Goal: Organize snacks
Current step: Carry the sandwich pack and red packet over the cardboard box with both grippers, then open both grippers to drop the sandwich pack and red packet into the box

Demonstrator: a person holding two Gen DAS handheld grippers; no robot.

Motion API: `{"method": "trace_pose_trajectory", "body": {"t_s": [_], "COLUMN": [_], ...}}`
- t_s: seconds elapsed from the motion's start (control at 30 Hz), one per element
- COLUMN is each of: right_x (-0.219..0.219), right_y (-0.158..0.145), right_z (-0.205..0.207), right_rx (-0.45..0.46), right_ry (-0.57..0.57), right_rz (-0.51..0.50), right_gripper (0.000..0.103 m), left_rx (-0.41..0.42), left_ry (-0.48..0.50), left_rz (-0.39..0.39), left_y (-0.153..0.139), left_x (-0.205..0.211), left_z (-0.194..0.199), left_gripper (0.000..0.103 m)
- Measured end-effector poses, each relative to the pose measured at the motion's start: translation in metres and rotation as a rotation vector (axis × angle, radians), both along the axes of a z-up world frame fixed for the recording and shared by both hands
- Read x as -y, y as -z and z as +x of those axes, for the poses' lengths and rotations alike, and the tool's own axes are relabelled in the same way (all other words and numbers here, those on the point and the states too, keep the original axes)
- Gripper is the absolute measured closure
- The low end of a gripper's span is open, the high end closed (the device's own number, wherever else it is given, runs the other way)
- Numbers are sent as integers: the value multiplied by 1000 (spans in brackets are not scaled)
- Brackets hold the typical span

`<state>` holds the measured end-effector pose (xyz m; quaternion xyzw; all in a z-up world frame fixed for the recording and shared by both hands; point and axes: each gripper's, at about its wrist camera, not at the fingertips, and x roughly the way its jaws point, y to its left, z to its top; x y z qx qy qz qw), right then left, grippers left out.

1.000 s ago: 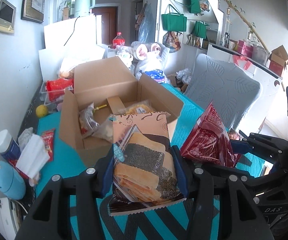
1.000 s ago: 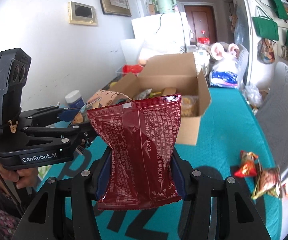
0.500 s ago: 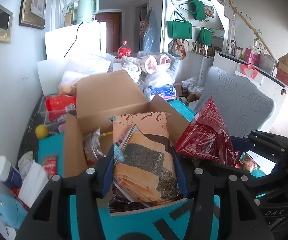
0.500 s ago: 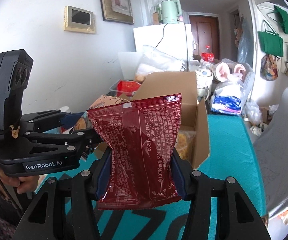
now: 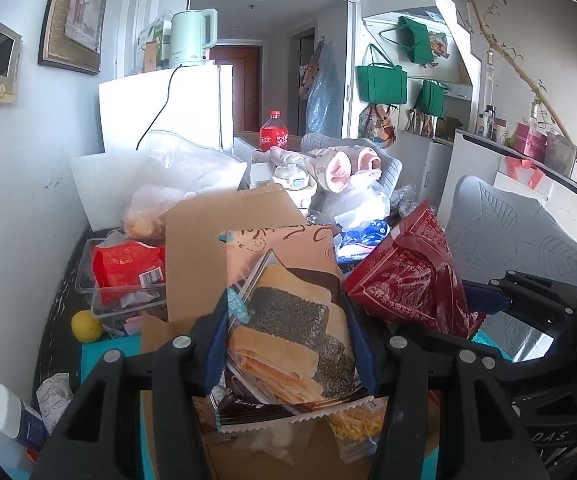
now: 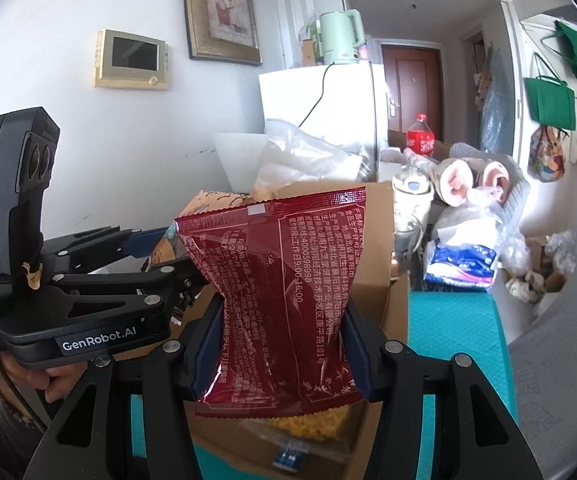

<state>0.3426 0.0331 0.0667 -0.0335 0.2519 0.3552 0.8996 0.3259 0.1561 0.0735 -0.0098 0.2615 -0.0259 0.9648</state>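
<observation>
Both hand-held grippers hover over the open cardboard box (image 5: 192,256) on the teal table (image 6: 452,344): left hand-held gripper (image 5: 288,344) clamps a seaweed-cracker packet (image 5: 288,320), right hand-held gripper (image 6: 278,340) clamps a dark-red snack packet (image 6: 280,292).

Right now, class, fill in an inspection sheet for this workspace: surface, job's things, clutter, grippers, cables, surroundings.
Surface: teal table mat.
Job's things: open cardboard box with snacks inside; seaweed snack packet; red snack packet.
Clutter: clear tray, yellow ball, plastic bags.
Grippers: left gripper shut on seaweed snack packet; right gripper shut on red snack packet; both over the box.
Cables: black kettle cord.
Surroundings: fridge, cola bottle, green bags.
</observation>
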Motion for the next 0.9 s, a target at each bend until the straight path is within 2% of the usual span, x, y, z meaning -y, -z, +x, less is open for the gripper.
{"method": "trace_pose_trajectory", "body": {"t_s": [0.07, 0.2, 0.4, 0.53, 0.77, 0.9], "right_x": [-5, -22, -42, -53, -58, -56], "right_y": [1, 7, 28, 40, 53, 58], "right_z": [11, 32, 58, 66, 76, 83], "right_rx": [-9, -9, -86, -78, -107, -135], "right_ry": [-13, -36, -75, -61, -33, 13], "right_rz": [12, 7, 16, -43, -86, -114], "right_gripper": [49, 49, 49, 48, 46, 38], "left_rx": [-8, -27, -88, -112, -184, -185], "left_ry": [-16, -71, -110, -148, -190, -218], "left_rz": [-2, 67, 18, 61, 46, 39], "left_y": [3, 16, 32, 44, 61, 68], "left_x": [-6, -13, -35, -39, -44, -46], "left_z": [9, 22, 39, 49, 62, 67], "left_gripper": [51, 51, 51, 51, 51, 51]}}
